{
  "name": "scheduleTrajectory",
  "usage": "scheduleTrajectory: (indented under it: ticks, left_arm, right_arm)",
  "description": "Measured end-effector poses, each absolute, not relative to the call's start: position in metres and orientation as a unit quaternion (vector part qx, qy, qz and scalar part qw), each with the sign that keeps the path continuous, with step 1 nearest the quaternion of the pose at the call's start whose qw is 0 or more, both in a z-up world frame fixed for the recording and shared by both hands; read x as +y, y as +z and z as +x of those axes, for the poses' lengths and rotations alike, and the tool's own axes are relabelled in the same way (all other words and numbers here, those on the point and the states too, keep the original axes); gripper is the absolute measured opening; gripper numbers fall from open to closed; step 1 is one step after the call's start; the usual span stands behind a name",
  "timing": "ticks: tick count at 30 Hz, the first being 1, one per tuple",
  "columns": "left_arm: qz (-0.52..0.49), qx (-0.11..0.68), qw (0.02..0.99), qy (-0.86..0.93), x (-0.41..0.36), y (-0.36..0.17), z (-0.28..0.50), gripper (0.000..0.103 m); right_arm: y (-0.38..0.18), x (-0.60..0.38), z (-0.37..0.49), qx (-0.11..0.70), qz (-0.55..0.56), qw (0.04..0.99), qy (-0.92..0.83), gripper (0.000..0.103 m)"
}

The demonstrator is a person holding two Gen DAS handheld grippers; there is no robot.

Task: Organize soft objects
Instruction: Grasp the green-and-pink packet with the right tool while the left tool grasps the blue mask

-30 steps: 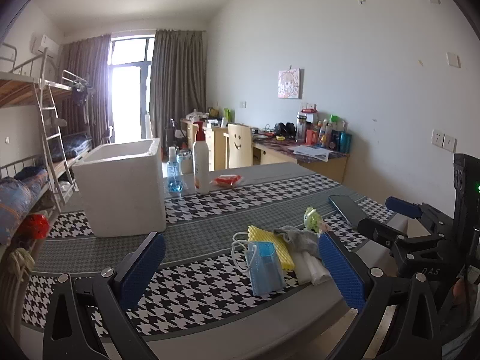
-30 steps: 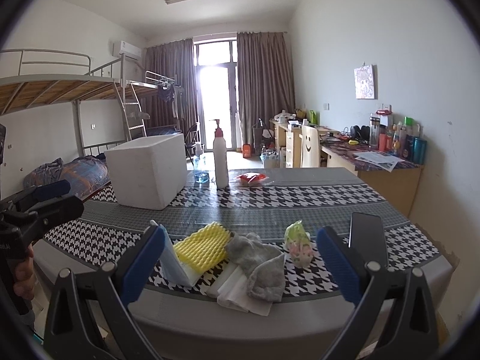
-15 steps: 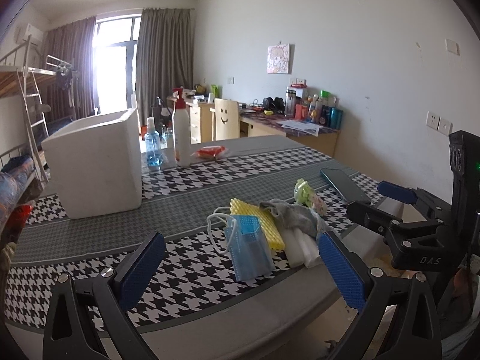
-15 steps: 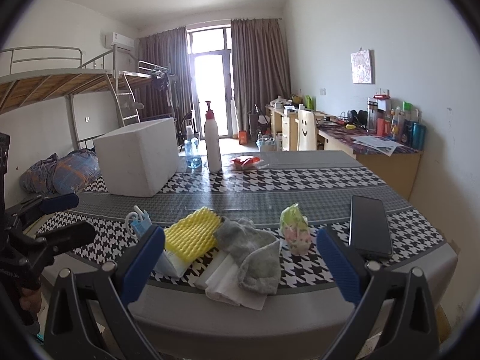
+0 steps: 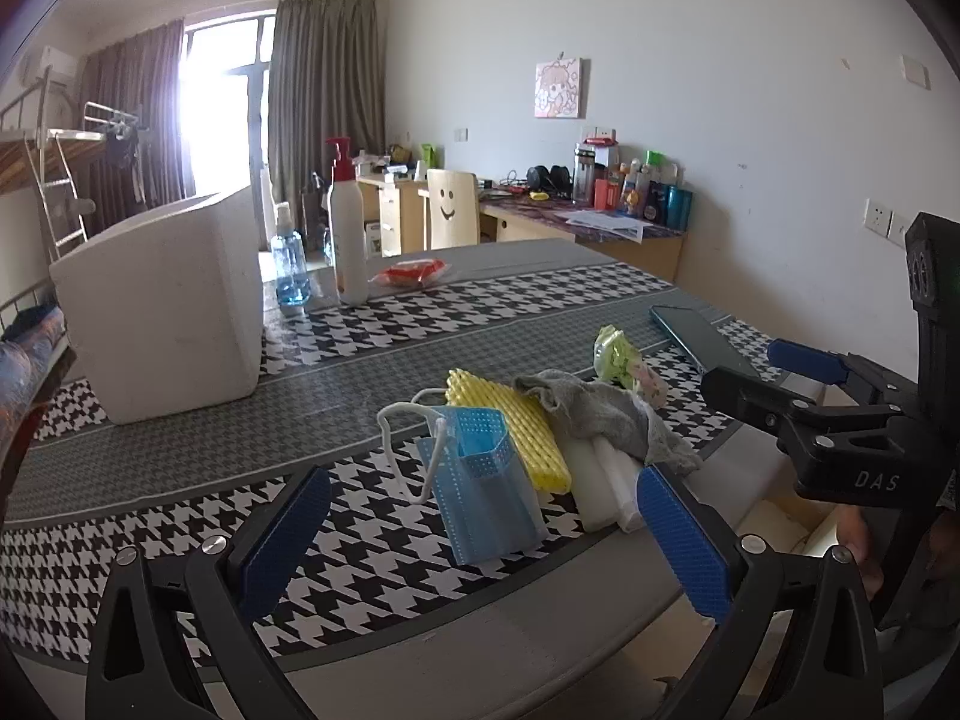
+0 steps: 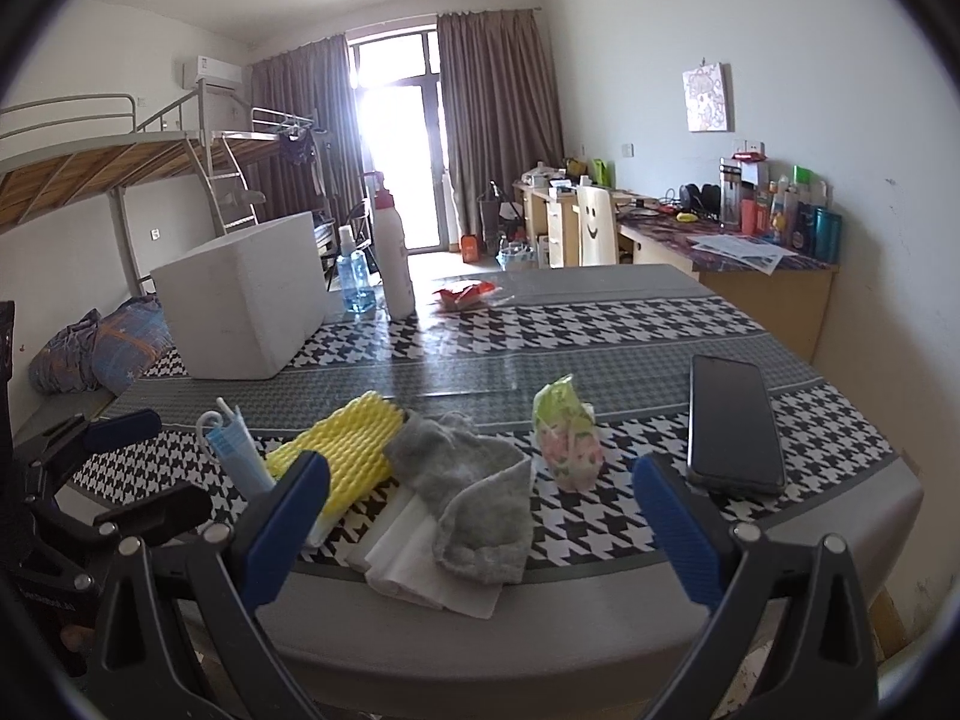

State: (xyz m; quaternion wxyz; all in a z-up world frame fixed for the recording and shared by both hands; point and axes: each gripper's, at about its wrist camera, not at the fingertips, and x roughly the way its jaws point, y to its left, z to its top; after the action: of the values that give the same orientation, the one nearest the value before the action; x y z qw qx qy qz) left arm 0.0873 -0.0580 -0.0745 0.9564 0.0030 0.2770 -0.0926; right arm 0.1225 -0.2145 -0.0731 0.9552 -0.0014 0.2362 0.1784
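A pile of soft things lies near the table's front edge: a blue face mask point(image 5: 480, 480), a yellow foam sponge point(image 5: 510, 426), a grey cloth point(image 5: 606, 414), white tissue point(image 5: 606, 480) and a green-pink tissue pack point(image 5: 624, 360). My left gripper point(image 5: 480, 540) is open and empty, just short of the mask. My right gripper point(image 6: 474, 528) is open and empty, just short of the grey cloth point(image 6: 474, 492); the sponge point(image 6: 348, 450), mask point(image 6: 234, 444) and tissue pack point(image 6: 567, 432) lie beyond it.
A white foam box point(image 5: 162, 306) stands at the back left of the houndstooth table point(image 5: 180, 516). A pump bottle point(image 5: 348, 234), a blue spray bottle point(image 5: 288, 270) and a red packet point(image 5: 414, 270) stand behind. A phone point(image 6: 732, 420) lies at the right.
Both grippers have moved closer to the pile and lower over the table's front edge. Both stay open. Nothing on the table has moved.
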Motion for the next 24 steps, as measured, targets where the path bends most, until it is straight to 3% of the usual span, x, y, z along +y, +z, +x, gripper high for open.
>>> scheduleTrajectory:
  ticks: [17,24]
  left_arm:
    - [-0.008,0.298,0.95,-0.088,-0.064,-0.084,0.109,0.102]
    - [-0.003,0.313,0.945,-0.097,-0.071,-0.09,0.116,0.097]
  right_arm:
    - [-0.081,-0.223,0.16,0.259,-0.012,0.954,0.151,0.102]
    - [-0.087,-0.225,0.181,0.282,-0.014,0.948,0.143,0.102]
